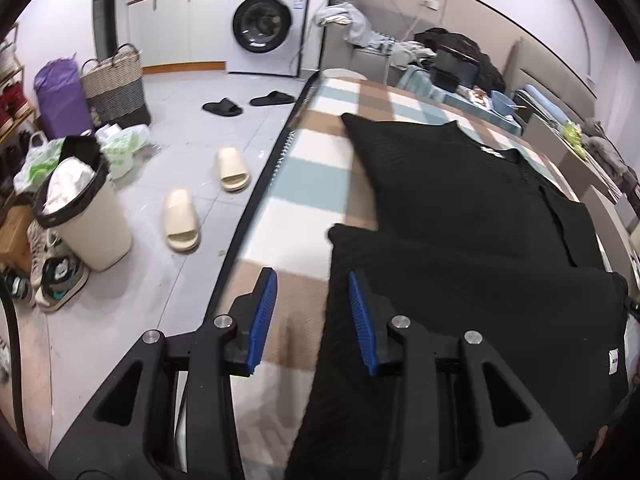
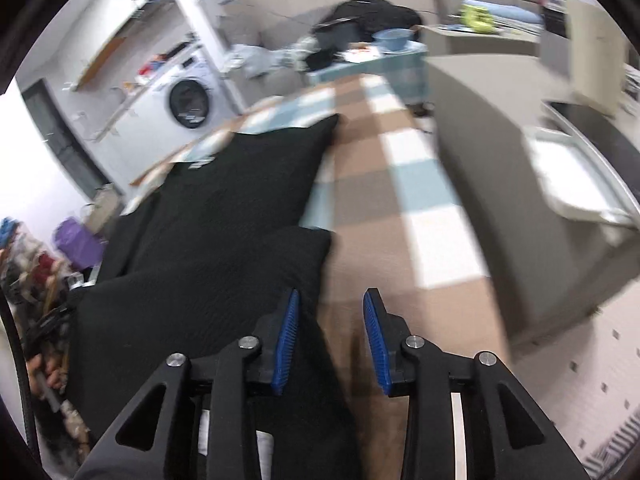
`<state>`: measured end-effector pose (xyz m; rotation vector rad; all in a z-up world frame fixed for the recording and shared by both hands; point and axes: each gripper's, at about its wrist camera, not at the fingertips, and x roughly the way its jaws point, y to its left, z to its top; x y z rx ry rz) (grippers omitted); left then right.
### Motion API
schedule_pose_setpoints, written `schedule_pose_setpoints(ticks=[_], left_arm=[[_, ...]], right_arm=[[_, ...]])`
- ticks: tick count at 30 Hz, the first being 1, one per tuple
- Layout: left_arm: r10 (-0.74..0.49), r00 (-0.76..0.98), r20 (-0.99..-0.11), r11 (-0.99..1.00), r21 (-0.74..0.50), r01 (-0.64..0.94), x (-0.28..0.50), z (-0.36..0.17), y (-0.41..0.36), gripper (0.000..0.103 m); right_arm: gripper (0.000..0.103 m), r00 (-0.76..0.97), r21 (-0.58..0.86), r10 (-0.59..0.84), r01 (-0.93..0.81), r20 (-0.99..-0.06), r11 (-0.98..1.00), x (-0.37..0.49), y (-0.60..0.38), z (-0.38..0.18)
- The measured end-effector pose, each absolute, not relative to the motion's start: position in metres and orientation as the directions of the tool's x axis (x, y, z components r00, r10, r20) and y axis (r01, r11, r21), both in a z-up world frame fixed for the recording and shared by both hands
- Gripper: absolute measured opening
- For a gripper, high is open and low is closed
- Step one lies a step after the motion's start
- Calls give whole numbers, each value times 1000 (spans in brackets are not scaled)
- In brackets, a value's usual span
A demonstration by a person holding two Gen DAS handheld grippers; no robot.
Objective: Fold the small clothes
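— Black garment point(image 1: 460, 208) first: where does it lie?

— On my checked blanket point(image 1: 304, 168), spread across the bed, with its near part folded over so a second layer lies on top of the first. A small white tag point(image 1: 614, 362) shows at its near right edge, and a label point(image 1: 491, 151) at the neck farther off.

— And your left gripper point(image 1: 314, 312)?

— It hangs over the garment's left edge with its jaws partly apart. One blue pad point(image 1: 262, 320) is over bare blanket, the other over the black cloth. Nothing is pinched between them.

— The right gripper point(image 2: 332, 338)?

— Same on the other side: jaws partly apart and empty, the left pad point(image 2: 286, 344) over the garment's right edge, the other over the blanket. That view is blurred, so whether the pad brushes the cloth I cannot tell.

— What lies around?

— Off the bed, on the floor: cream slippers point(image 1: 182, 220), black slippers point(image 1: 224, 108), a bin point(image 1: 94, 228), and a washing machine point(image 1: 266, 28) at the far wall.
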<state>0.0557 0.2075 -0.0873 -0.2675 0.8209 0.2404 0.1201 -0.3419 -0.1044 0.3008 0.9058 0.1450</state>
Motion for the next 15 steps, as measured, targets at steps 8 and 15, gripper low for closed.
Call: schedule_pose_setpoints(ticks=[8, 15], left_arm=[[-76, 688, -721, 941, -280, -189, 32, -83, 197, 58], [-87, 661, -745, 960, -240, -145, 31, -92, 177, 64]], right_arm=[[42, 633, 427, 357, -46, -687, 903, 101, -353, -101], [44, 595, 443, 393, -68, -701, 894, 94, -345, -115]])
